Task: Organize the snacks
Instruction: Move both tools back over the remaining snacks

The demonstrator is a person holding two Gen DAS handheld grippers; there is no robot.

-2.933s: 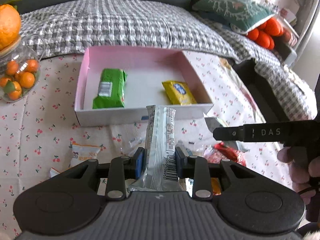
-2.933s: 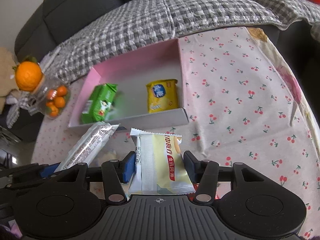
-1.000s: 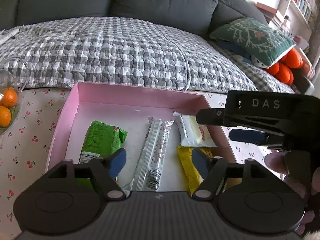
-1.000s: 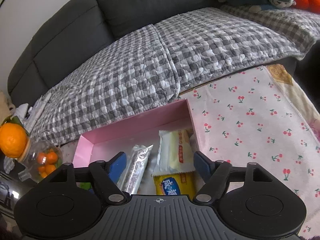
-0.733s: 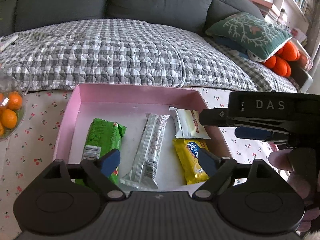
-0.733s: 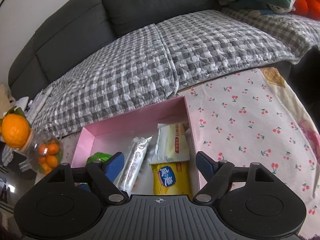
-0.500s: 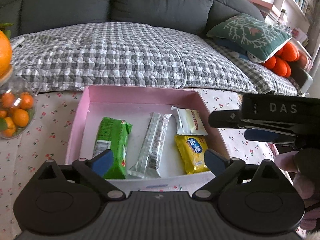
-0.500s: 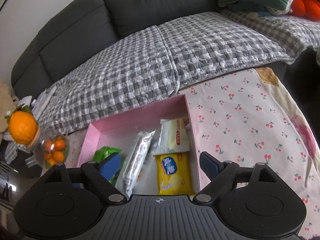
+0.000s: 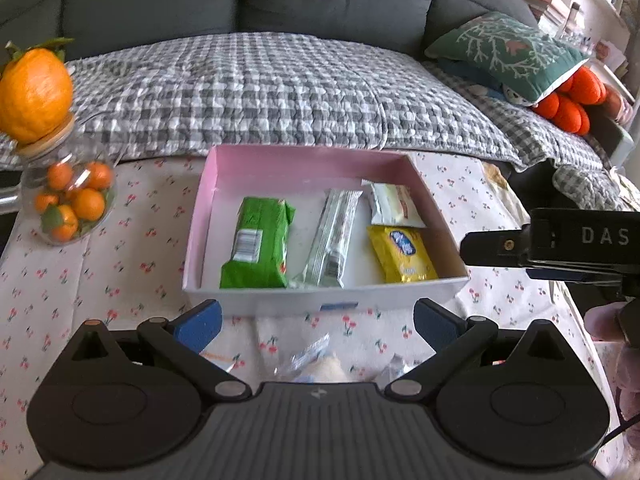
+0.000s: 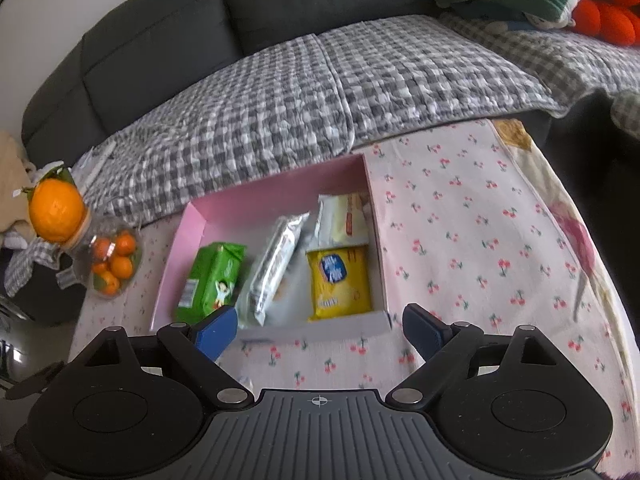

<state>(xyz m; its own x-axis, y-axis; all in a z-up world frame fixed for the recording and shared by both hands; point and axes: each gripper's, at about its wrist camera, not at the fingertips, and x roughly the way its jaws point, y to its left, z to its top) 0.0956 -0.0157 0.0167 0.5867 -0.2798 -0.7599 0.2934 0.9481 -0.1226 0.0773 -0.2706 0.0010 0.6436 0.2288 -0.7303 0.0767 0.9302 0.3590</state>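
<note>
Pink box (image 9: 280, 160) (four snacks inside) lies just beyond both empty claws.

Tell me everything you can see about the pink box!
The pink box is a shallow, open tray, seemingly cardboard: pink inside walls, white floor and white outside. It sits flat on the cherry-print tablecloth in front of the sofa. Inside lie four snacks: a green packet on the left, a silver bar in the middle, a yellow packet and behind it a cream packet on the right. Neither gripper touches it.
</note>
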